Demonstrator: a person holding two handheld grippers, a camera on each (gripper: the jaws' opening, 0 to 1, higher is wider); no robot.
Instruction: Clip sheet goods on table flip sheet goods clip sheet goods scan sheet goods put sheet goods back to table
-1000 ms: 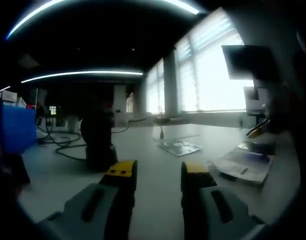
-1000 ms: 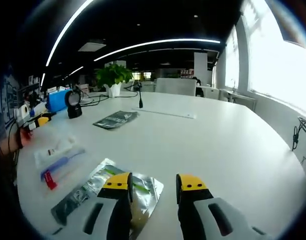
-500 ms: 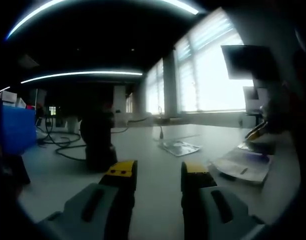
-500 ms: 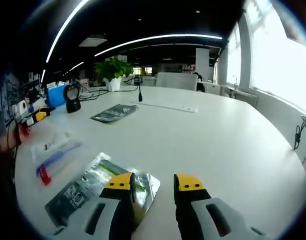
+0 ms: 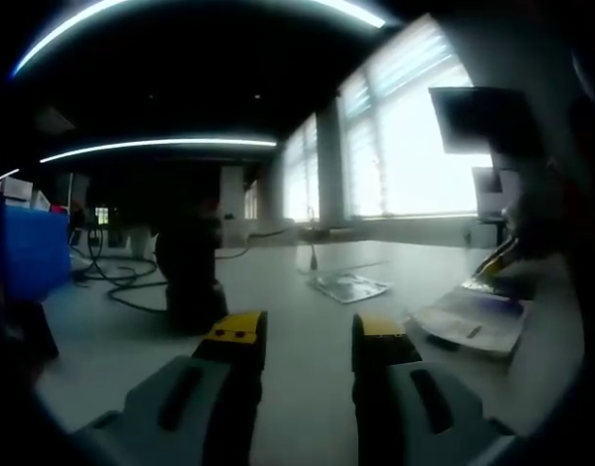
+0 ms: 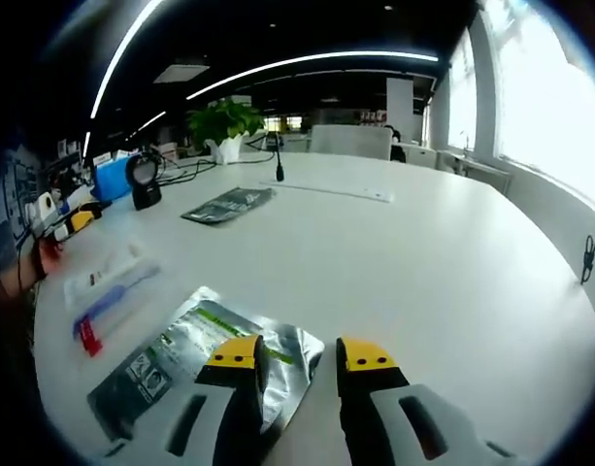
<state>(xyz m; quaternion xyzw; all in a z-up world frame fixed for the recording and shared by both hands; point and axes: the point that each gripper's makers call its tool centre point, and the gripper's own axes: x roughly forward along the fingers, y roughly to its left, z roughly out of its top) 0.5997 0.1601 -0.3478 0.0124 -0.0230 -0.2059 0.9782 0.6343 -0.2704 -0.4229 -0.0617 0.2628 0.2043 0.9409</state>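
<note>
Silver foil pouch (image 6: 205, 354) under right gripper (image 6: 302, 354); scanner (image 5: 192, 277) faces left gripper (image 5: 307, 330).

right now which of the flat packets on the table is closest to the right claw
The silver foil pouch with the green stripe, lying right at the right claw with its edge at the claw's tips. The dark pouch and the clear packet with red and blue lie farther off.

Silver pouch (image 6: 210, 354): near edge hidden behind right hand-held gripper (image 6: 299, 354), print too small to read. Clear packet (image 6: 108, 291) at left blurred. Left gripper view backlit: dark upright object (image 5: 190, 277) on bench (image 5: 307, 330) unidentifiable; flat packets at right (image 5: 472, 320) blurred.
</note>
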